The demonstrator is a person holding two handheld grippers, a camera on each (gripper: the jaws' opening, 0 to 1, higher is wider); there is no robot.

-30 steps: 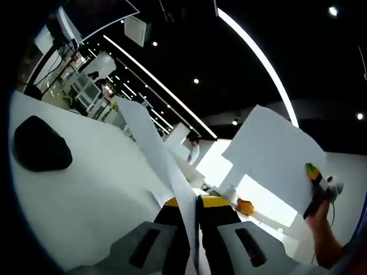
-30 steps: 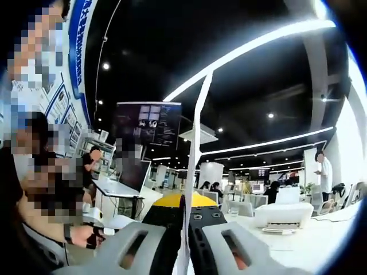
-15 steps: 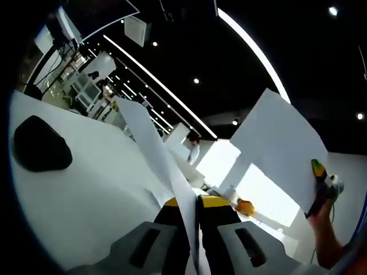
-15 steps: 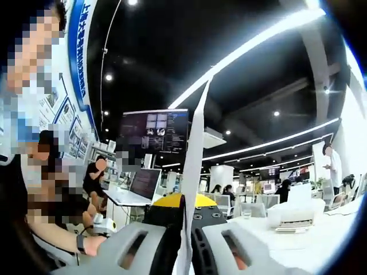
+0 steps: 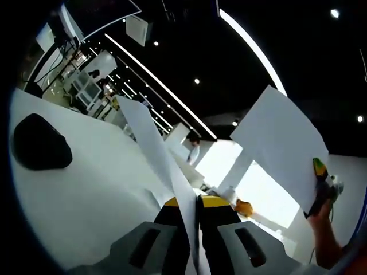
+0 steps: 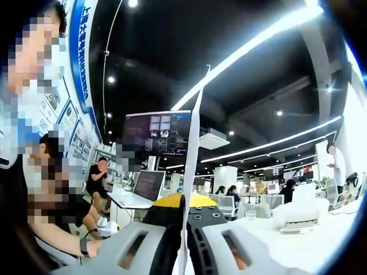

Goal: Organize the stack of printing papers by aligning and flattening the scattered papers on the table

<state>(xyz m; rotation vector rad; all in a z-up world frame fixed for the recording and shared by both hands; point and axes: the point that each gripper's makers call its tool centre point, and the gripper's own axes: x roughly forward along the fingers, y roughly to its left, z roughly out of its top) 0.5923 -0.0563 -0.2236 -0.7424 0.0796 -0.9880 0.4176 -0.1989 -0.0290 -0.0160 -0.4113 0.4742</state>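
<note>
Two grippers: each jaw pair clamped on a paper sheet, both raised above the white table [image 5: 97, 189].
Left gripper [image 5: 192, 201]: pinches a curling sheet [image 5: 155, 149].
Right gripper [image 6: 184, 201]: grips a second sheet [image 6: 192, 166], seen edge-on.
Second sheet, from the left gripper view [image 5: 281, 149]: beyond the table's far side.
Black object [image 5: 40, 150]: on the table.

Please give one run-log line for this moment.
left hand-held gripper: shut on paper | right hand-held gripper: shut on sheet | both lifted

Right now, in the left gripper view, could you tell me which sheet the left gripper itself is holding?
The narrow, edge-on sheet rising between its jaws; the broad sheet at right is held by the other gripper.
</note>
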